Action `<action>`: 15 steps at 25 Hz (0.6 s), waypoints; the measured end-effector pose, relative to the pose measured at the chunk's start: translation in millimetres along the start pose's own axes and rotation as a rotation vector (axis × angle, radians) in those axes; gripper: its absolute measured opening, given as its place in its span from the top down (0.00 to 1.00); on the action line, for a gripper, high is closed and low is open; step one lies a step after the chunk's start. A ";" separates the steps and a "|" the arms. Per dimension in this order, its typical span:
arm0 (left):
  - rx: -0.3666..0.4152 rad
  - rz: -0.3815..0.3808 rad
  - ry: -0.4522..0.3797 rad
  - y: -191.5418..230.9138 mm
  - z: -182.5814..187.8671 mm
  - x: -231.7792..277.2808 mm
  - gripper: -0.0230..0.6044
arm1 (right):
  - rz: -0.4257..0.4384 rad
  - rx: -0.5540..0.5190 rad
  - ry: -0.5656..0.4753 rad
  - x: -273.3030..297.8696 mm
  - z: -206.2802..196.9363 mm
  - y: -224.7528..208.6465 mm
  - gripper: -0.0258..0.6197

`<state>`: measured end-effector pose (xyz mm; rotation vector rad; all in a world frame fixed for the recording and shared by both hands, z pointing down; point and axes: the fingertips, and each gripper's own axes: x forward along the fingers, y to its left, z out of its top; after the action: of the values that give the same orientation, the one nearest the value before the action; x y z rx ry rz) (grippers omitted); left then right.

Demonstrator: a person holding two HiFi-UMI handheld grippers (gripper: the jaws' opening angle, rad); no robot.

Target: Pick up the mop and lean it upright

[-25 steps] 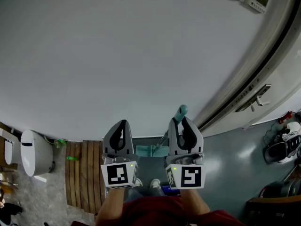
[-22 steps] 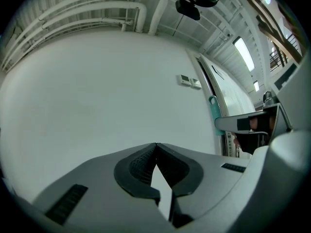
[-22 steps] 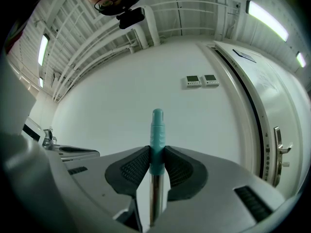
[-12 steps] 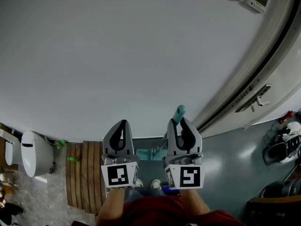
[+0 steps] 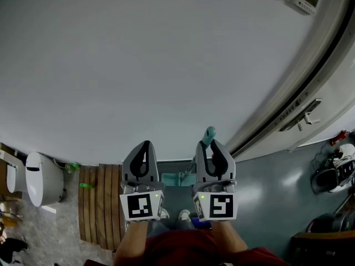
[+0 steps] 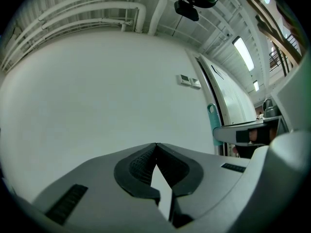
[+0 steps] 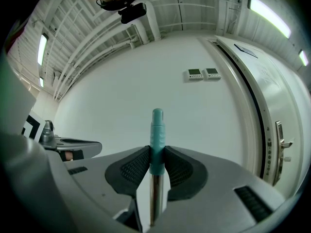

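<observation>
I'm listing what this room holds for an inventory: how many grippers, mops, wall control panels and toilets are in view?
grippers, left gripper and right gripper: 2
mop: 1
wall control panels: 2
toilet: 1
Total: 6

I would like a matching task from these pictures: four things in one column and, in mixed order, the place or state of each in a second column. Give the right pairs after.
Column one
1 mop handle
2 left gripper
3 wooden mat
4 two wall panels

Column two
A high up, beside the door
B shut, nothing between the jaws
C lying left of the person's shoes
D clamped in the right gripper

Pairs: 1-D, 2-B, 3-C, 4-A
</observation>
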<state>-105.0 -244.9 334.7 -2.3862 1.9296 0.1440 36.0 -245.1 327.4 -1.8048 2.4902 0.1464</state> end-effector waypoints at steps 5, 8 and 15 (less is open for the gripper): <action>0.001 0.002 -0.009 2.6 1.3 -4.9 0.94 | 0.006 -0.006 0.037 -0.6 -19.5 7.5 0.79; 0.036 0.003 -0.009 5.2 0.7 -6.8 0.94 | 0.004 -0.007 0.046 -1.1 -27.8 9.8 0.79; 0.035 0.009 -0.002 3.5 1.8 -8.6 0.94 | -0.001 -0.004 0.078 1.0 -54.7 10.4 0.79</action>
<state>-110.3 -237.2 333.9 -2.3550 1.9263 0.1117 26.1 -249.0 382.1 -1.8480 2.5426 0.0823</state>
